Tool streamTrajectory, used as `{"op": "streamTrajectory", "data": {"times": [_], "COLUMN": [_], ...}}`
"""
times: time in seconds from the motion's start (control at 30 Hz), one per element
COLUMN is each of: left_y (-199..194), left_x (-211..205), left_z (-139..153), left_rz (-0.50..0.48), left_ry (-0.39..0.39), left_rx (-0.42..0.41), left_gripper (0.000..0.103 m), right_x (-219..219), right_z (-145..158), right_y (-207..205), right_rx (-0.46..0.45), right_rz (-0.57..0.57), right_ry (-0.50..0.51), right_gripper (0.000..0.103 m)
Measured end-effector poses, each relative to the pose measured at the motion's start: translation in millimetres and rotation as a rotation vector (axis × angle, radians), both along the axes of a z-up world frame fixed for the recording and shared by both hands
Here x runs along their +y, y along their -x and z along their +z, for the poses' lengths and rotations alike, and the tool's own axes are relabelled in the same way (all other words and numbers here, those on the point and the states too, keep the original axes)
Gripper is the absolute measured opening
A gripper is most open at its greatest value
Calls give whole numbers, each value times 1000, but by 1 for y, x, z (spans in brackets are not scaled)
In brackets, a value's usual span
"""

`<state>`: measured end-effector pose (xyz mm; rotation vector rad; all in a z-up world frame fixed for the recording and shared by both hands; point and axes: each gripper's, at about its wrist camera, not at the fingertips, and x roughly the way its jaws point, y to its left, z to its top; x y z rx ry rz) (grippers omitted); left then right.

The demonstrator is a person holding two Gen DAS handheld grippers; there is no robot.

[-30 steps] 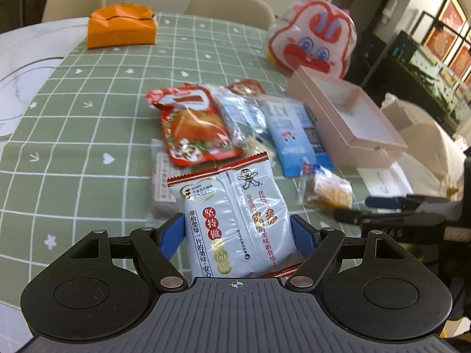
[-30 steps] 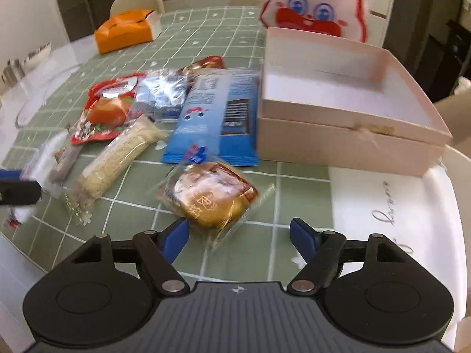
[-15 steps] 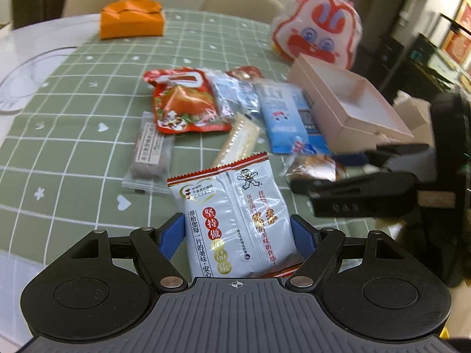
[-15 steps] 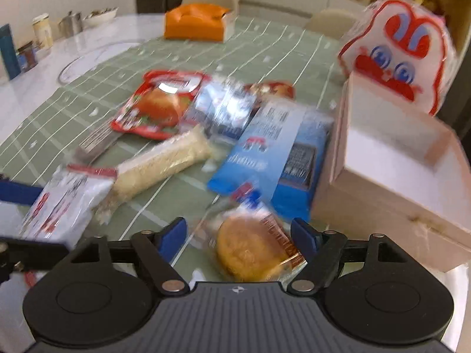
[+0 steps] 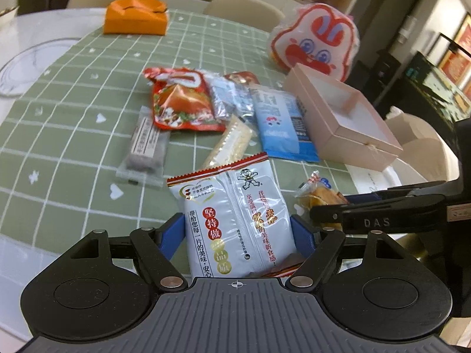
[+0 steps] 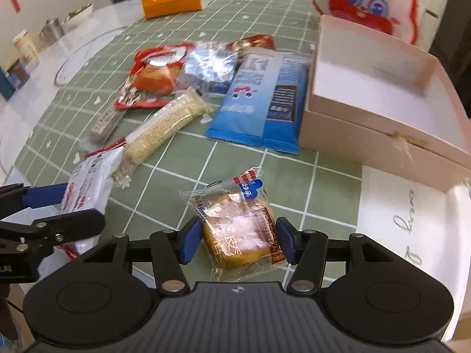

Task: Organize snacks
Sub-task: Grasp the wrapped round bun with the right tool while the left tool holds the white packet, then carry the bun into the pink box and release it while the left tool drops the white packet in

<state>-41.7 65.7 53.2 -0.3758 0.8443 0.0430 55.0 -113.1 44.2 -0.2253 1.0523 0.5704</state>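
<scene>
My left gripper is shut on a white rice-cracker packet with a red zigzag edge, held above the table's near edge. My right gripper is shut on a wrapped golden pastry, lifted a little above the green cloth. The pastry and right gripper also show in the left wrist view. The open pink box stands far right. Loose snacks lie in the middle: a blue packet, a sesame bar, a red packet, a grey bar.
An orange tissue box sits at the back. A rabbit-face bag stands behind the pink box. A white paper sheet lies at the near right. A glass plate and jars are far left. Chairs stand beyond the table.
My right gripper has closed on the wrapped pastry and lifted it off the cloth. My left gripper has pulled back and up with the rice-cracker packet still in it.
</scene>
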Motion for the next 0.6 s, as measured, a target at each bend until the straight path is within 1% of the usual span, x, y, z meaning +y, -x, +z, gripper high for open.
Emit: {"op": "streamTrajectory", "data": {"times": [0.1,0.17,0.23,0.33,0.37,0.4,0.47,0.5,0.53,0.6], "left_y": [2,0,-5,-14,-16,-19,-26,-30,-33,-36], "left_x": [13,22,28,28,27,24,17,12,8,1], "left_z": [2,1,0,1,2,2,2,2,1,1], "left_rz": [-36,-71,-112,-177,-202,-221,-251,-257,-264,-323], "left_ry": [-3,-5,12,69,88,93,53,16,-2,-24], "left_rx": [17,38,53,76,78,84,103,129,151,175], "left_gripper": [82,82,82,82,82,82,82,82,82,82], "right_x": [-2,1,4,3,0,-2,-7,-8,-10,-16], "right_z": [-5,-6,-8,-10,-10,-11,-14,-16,-19,-22], "right_y": [4,12,23,35,39,41,44,44,41,39], "right_rx": [-16,-70,-118,-140,-144,-154,-186,-193,-190,-181], "right_rz": [-89,-123,-139,-174,-171,-162,-147,-141,-141,-163], "right_ry": [-18,-3,10,28,23,17,11,11,6,-44], "right_gripper": [55,55,55,56,58,64,70,70,70,70]}}
